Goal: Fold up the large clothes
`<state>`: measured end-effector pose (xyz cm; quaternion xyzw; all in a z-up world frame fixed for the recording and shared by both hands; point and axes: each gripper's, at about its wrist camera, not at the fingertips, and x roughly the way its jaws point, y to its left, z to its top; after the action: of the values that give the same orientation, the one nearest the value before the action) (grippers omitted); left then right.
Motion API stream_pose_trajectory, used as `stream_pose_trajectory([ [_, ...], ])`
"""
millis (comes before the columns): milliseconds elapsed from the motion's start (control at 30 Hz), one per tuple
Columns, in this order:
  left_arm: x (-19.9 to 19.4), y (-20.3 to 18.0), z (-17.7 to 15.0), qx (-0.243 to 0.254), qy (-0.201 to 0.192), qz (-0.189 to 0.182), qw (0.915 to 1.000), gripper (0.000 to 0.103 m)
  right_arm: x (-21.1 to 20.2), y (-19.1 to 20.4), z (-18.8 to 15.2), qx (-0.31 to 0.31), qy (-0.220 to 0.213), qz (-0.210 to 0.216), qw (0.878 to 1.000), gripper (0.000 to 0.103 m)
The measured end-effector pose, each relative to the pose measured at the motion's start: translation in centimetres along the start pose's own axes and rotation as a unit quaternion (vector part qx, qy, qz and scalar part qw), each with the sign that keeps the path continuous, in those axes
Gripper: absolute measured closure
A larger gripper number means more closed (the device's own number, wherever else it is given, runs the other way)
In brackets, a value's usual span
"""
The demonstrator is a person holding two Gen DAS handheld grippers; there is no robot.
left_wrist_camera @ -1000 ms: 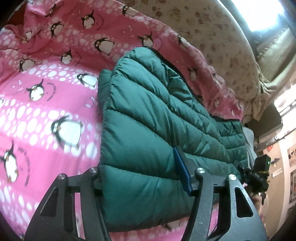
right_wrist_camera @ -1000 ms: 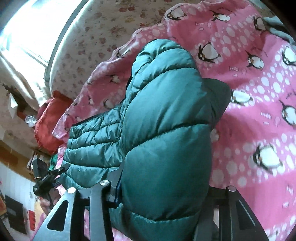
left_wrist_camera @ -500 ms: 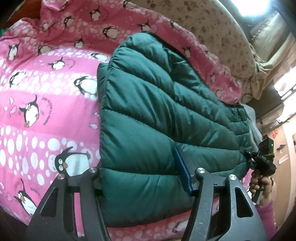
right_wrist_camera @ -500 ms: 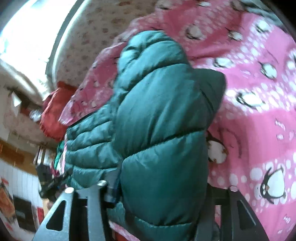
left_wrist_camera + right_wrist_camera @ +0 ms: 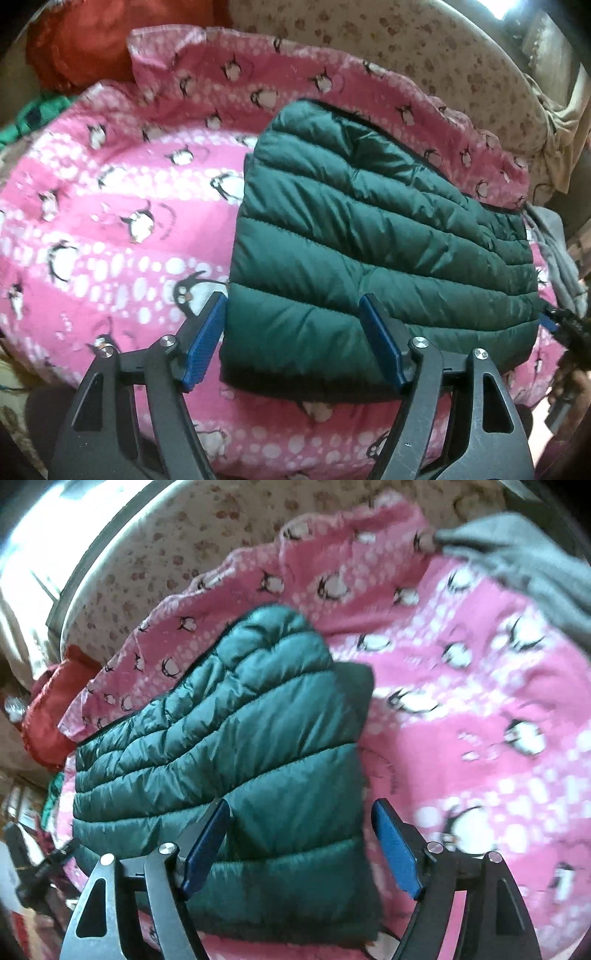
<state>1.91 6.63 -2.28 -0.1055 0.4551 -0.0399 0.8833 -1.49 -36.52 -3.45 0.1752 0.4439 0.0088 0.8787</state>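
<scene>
Best done now: draw both grippers straight back toward the near edge without snagging the quilted shell, keeping the fold undisturbed. Left gripper (image 5: 291, 339) released, jaws spread and just now widened, blue pads (image 5: 205, 338) clear of the fabric with the near left corner of the green puffer jacket (image 5: 354, 236) lying between them. Right gripper (image 5: 299, 845) likewise let go, jaws freshly opened around the near right corner, no pad pressing. Jacket folded into a thick rectangle, resting on the pink penguin blanket (image 5: 110, 221) (a grey garment (image 5: 517, 554) lies at the far right). Compared with a second ago: both pairs of jaws clamped on the jacket's edge then, now free; the bundle sits farther off and flatter.
</scene>
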Motion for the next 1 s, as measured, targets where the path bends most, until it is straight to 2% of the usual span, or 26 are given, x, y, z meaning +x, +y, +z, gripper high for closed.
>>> stream_pose_trajectory([
  [133, -1.6, -1.5, -0.6, 0.019, -0.037, 0.019, 0.9990, 0.029, -2.4, 1.0, -0.6, -0.021, -0.029, -0.014, 0.999, 0.027],
  [300, -2.9, -3.9, -1.0, 0.045, -0.071, 0.036, 0.9958, 0.029, -4.3, 3.5, -2.5, -0.044, -0.065, -0.005, 0.997, 0.027],
  [433, -3.1, -5.4, -1.4, 0.050, -0.078, 0.030, 0.9952, 0.029, -4.6, 6.8, -4.4, -0.084, -0.084, -0.021, 0.993, 0.027],
  [700, -3.5, -7.5, -2.2, 0.066, -0.095, 0.034, 0.9927, 0.029, -3.7, 11.8, -7.1, -0.115, -0.111, -0.007, 0.987, 0.027],
  [1000, -3.2, -7.6, -3.0, 0.061, -0.095, 0.038, 0.9928, 0.029, -2.2, 14.7, -8.2, -0.132, -0.102, -0.002, 0.986, 0.027],
])
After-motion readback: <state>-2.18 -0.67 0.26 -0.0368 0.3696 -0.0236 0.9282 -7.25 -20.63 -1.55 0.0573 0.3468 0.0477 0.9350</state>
